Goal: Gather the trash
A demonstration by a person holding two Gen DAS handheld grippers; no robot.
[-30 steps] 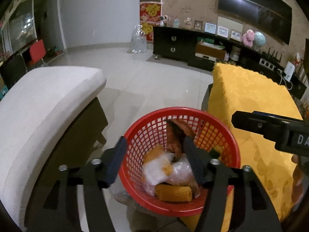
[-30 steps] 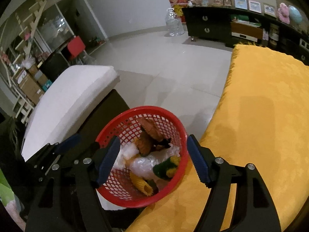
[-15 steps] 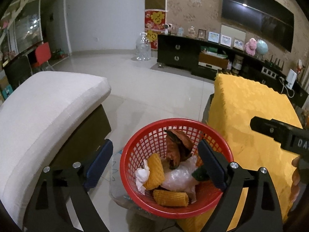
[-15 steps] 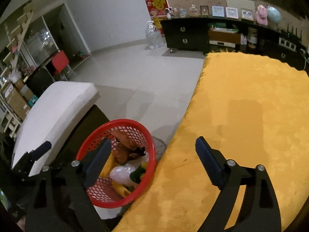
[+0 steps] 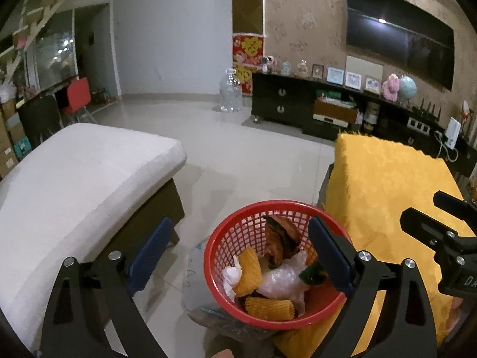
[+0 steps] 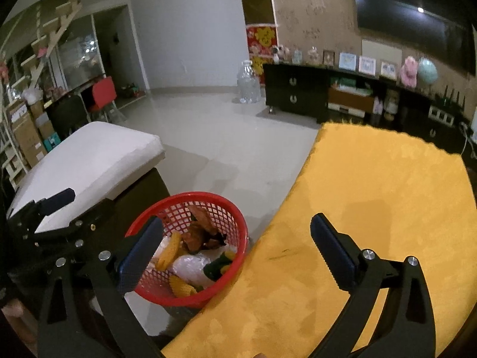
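Note:
A red mesh basket [image 5: 328, 307] stands on the floor by the yellow-clothed table [image 5: 387, 185]. It holds yellow foam nets [image 5: 249, 271], crumpled clear plastic [image 5: 280, 282], a brown peel [image 5: 278, 238] and white tissue [image 5: 231, 274]. My left gripper [image 5: 238, 231] hovers above the basket, its jaws opening with nothing between the pads. My right gripper [image 6: 237, 223] hangs over the edge of the table [image 6: 372, 208] beside the basket [image 6: 205, 196], its jaws also opening and empty. Each gripper shows in the other's view: the right gripper [image 5: 441, 226], the left gripper [image 6: 56, 203].
A white cushioned bench [image 5: 83, 173] stands left of the basket. Pale tiled floor [image 5: 238, 155] stretches to a black cabinet [image 5: 283, 104] and a clear water jug [image 5: 230, 94] at the far wall. A red chair [image 5: 78, 92] is far left.
Both grippers opened wide and rose from the basket. The left one let go of the trash it was pinching. The right one swung right, over the yellow cloth.

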